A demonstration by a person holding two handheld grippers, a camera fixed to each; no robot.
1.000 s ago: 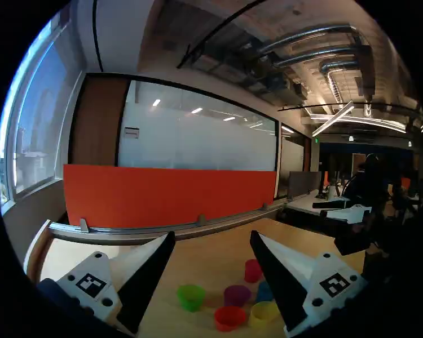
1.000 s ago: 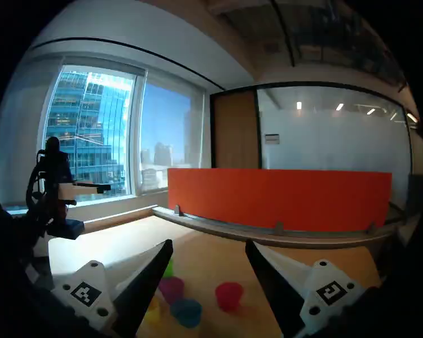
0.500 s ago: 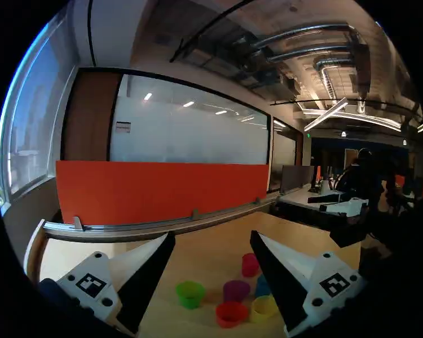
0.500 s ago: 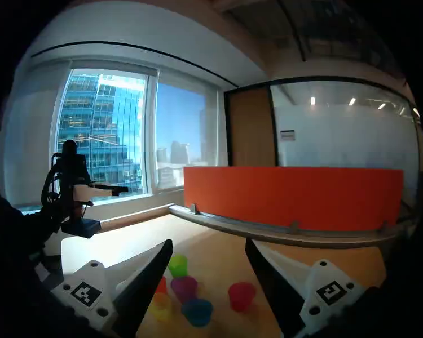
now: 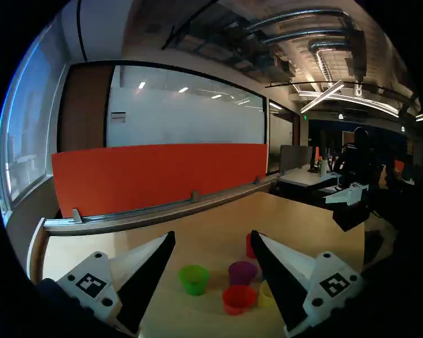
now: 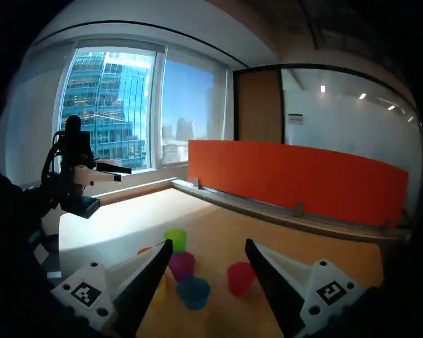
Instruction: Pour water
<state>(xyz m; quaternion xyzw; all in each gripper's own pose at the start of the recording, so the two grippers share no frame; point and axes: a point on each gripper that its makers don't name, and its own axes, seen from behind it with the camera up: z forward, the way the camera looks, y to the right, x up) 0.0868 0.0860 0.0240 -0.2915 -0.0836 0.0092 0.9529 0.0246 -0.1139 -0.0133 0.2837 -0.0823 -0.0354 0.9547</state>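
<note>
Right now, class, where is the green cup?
In the left gripper view the green cup stands on the wooden table, leftmost of the cups, beside the purple cup and red cup.

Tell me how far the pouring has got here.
Done: nothing visible. In hand: nothing; left gripper and right gripper hover open by the table, apart from the upright green cup, purple cup and red cup. Remaining: grasp a cup and pour; contents cannot be told.

A finger (image 5: pixel 276 273) of the left tool (image 5: pixel 211 235) covers parts of the yellow cup (image 5: pixel 264 294) and pink cup (image 5: pixel 248 248), while a right tool (image 6: pixel 207 243) finger (image 6: pixel 144 279) hides most of the red cup (image 6: pixel 145 250) and half the yellow cup.
</note>
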